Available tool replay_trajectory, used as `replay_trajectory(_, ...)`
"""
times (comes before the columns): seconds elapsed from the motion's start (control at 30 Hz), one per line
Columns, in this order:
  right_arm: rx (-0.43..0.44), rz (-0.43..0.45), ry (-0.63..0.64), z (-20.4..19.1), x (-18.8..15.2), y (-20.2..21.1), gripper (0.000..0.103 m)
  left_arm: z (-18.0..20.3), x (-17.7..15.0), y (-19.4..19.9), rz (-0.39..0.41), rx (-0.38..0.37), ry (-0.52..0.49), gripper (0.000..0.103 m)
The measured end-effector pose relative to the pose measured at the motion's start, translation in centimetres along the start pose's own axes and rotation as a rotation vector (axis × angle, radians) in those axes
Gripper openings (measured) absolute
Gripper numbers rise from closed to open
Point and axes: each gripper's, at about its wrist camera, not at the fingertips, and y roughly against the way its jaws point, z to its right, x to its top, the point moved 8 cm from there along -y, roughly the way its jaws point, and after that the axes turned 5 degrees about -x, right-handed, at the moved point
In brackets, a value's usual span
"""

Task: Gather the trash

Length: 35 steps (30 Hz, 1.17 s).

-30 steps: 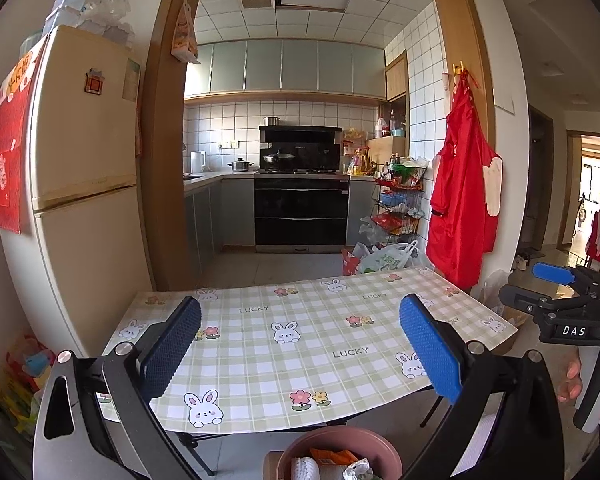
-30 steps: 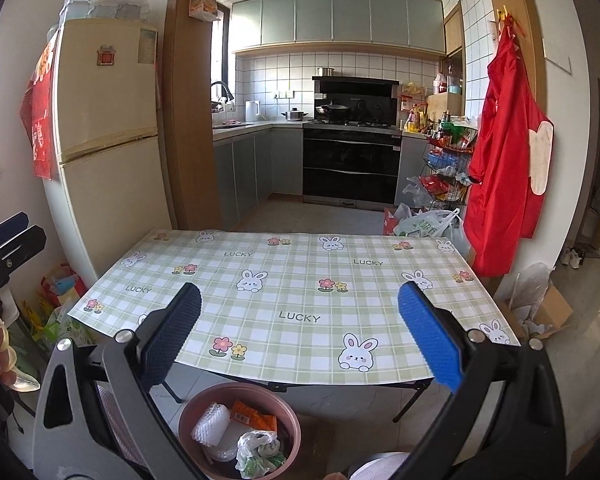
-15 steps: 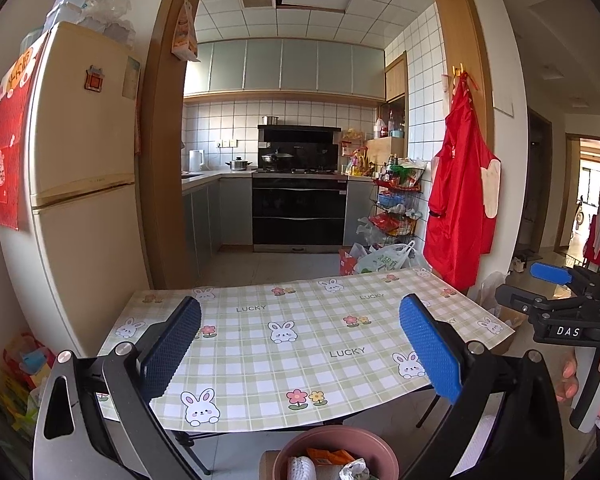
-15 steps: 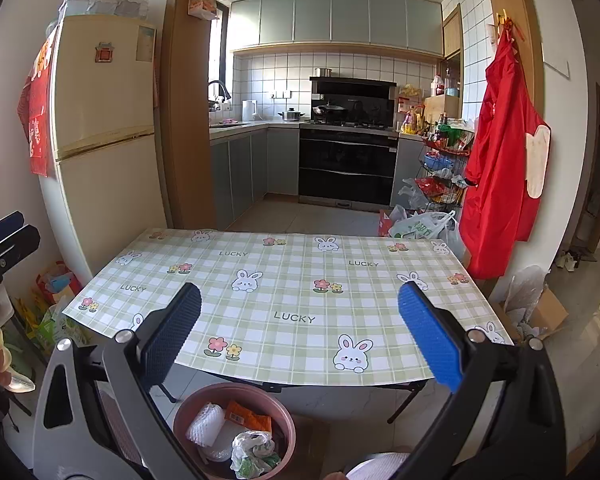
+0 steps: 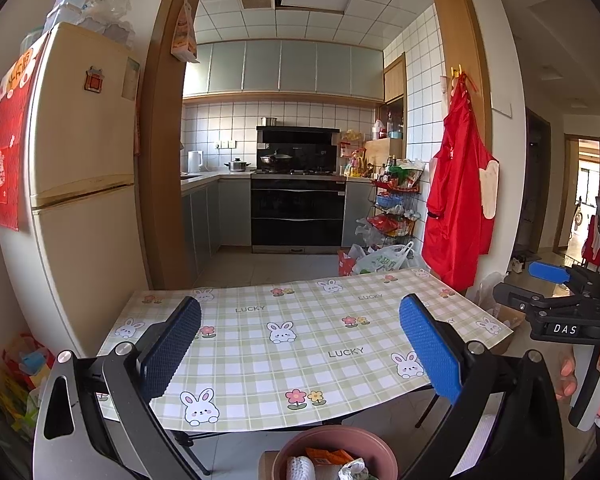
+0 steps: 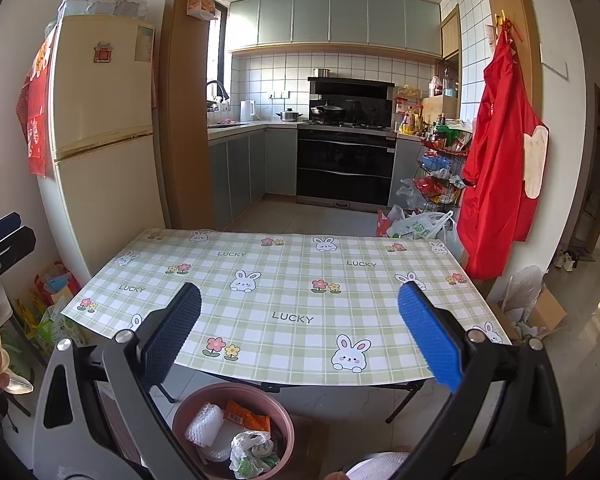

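A pink trash bin (image 6: pixel 236 387) stands on the floor below the near edge of the table (image 6: pixel 300 264). It holds a white foam net (image 6: pixel 204 426), an orange wrapper (image 6: pixel 248 418) and a crumpled plastic bag (image 6: pixel 252 454). My right gripper (image 6: pixel 300 332) hovers open above the table's near edge, nothing between its blue pads. My left gripper (image 5: pixel 300 344) is also open and empty over the table (image 5: pixel 320 304), with the bin (image 5: pixel 336 429) at the bottom edge of its view. I see no loose trash on the checked bunny cloth.
A cream fridge (image 5: pixel 80 200) stands left of the table, with toys and bags on the floor beside it. A red apron (image 5: pixel 456 208) hangs on the right wall. Plastic bags (image 5: pixel 380 258) and a wire rack sit behind the table. A cardboard box (image 6: pixel 540 312) lies at the right.
Both grippers have drifted slightly, so the table and bin shift a little in each view. The jaws of both stay open and empty.
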Motion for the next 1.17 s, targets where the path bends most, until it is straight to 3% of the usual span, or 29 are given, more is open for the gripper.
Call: replay_trajectory(1.17, -0.012, -0.012, 0.002, 0.22, -0.01, -0.38, 0.097, -0.83, 0.0, -0.18, -0.006, 0.008, 0.004, 0.097)
